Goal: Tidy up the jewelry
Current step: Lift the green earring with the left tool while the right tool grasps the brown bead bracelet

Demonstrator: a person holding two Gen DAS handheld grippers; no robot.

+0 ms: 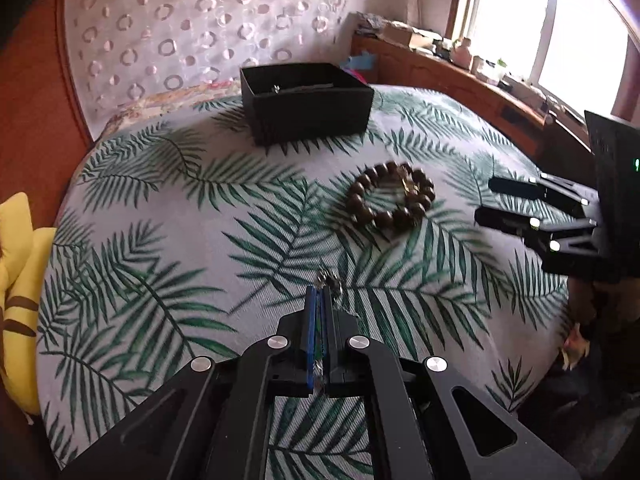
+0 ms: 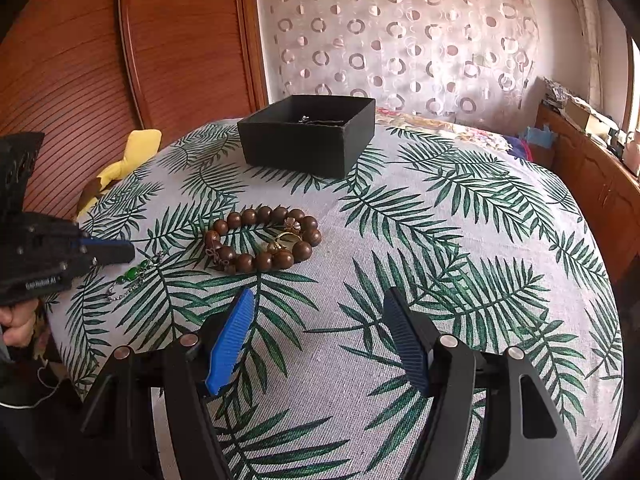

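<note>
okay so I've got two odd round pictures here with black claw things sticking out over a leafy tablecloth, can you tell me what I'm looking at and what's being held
These are two hand-held grippers, each a black two-finger claw with a wide-angle camera looking along its fingers; a person holds one in each hand. One picture comes from the left gripper, the other from the right gripper.

On the palm-leaf printed cloth lie a brown wooden bead bracelet with a small gold-coloured piece beside its beads, and farther back an open black square box with something small and silvery inside.

The left gripper is shut on a thin silver chain with green stones, part of which trails on the cloth. The right gripper is open and holds nothing. A yellow soft toy sits at the edge.
</note>
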